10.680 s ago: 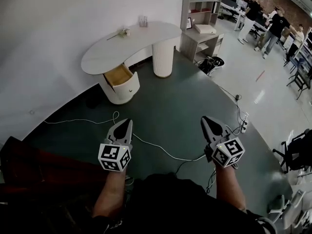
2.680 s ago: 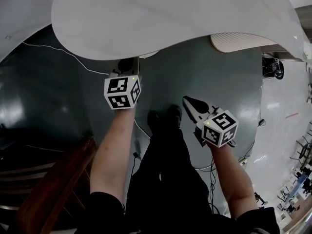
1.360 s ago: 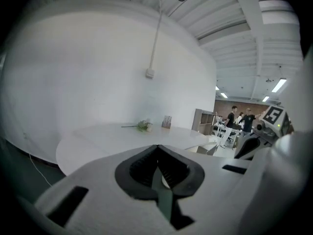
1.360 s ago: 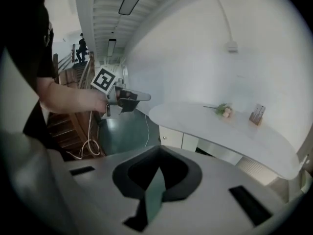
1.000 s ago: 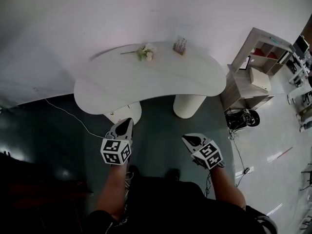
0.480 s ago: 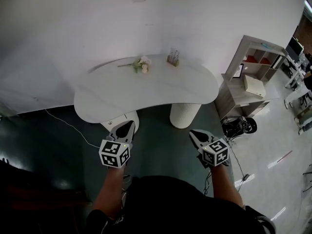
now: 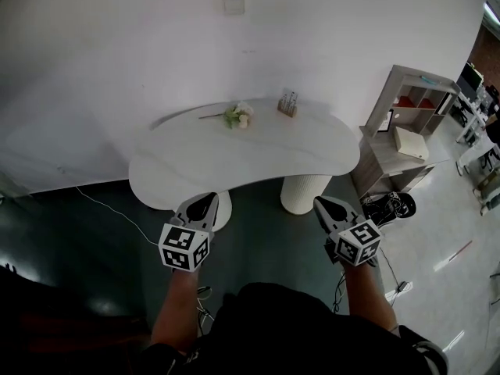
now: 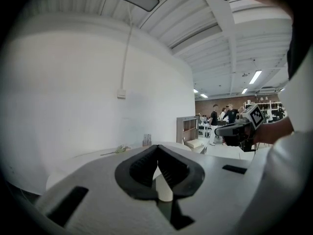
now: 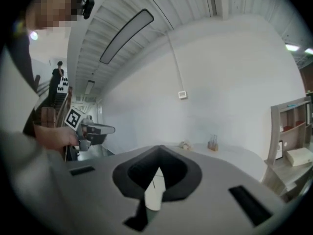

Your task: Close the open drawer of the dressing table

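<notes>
Two tools, left gripper (image 7: 205,202) and right gripper (image 7: 323,206), are hanging clenched and empty near the dressing table (image 7: 258,156). No drawer is jutting out, so the closing is seemingly done. Next: checking flushness.

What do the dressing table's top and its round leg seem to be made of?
Top: probably painted or laminated board; smooth matte white, no grain visible. Round leg: off-white with faint vertical ribs, perhaps fluted wood or plastic; the look leaves it open.
</notes>
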`<state>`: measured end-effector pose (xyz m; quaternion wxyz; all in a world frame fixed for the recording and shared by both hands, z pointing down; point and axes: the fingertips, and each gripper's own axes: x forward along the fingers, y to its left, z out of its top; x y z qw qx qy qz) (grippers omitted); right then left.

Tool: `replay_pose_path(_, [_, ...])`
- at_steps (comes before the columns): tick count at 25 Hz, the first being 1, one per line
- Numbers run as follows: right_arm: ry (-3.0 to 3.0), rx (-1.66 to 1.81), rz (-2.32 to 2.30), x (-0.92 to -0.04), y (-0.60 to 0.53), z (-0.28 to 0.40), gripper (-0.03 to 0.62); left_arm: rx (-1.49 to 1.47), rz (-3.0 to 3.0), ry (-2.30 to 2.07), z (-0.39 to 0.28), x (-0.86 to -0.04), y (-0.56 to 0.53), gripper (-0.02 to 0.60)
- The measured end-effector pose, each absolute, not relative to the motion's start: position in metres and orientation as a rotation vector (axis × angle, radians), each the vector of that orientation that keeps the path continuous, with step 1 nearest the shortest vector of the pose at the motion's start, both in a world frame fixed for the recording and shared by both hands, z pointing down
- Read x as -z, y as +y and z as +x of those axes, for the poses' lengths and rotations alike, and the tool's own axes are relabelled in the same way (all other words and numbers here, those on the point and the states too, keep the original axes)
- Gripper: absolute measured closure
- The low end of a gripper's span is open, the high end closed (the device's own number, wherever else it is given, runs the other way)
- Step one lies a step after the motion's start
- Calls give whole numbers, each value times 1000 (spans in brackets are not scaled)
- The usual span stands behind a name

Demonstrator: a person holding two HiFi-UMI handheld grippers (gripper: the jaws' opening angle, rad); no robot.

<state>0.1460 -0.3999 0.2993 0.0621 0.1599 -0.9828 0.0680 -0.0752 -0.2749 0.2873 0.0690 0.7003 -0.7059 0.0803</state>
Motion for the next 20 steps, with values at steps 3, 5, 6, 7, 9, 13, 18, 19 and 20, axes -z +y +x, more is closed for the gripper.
replay_pose_path(3, [-2994,-160,443,-286,-388,126,591,-225,2105,-2138,-85,-282,-271,574])
replay_pose_path(5, [-2977,-127,436,-288,-383,118,591,-206,2107,-2130,-86,-284,-271,574])
replay_pose_path(6, [-2971,-123,433,-290,-382,116,591,-194,2109,-2123,-86,-285,-271,574])
replay_pose_path(7, [-2966,-125,432,-292,-381,115,591,-181,2108,-2116,-85,-287,-271,574])
replay_pose_path(9, [-2960,-138,436,-295,-380,117,591,-159,2098,-2103,-85,-290,-269,574])
replay_pose_path(13, [-2950,-157,448,-301,-382,127,591,-131,2062,-2097,-86,-299,-268,574])
replay_pose_path(18, [-2944,-165,481,-305,-387,144,591,-119,2067,-2087,-76,-300,-275,574])
replay_pose_path(19, [-2945,-162,484,-305,-387,146,591,-121,2074,-2083,-72,-299,-277,574])
replay_pose_path(20, [-2947,-158,485,-304,-387,148,591,-124,2083,-2079,-68,-298,-279,574])
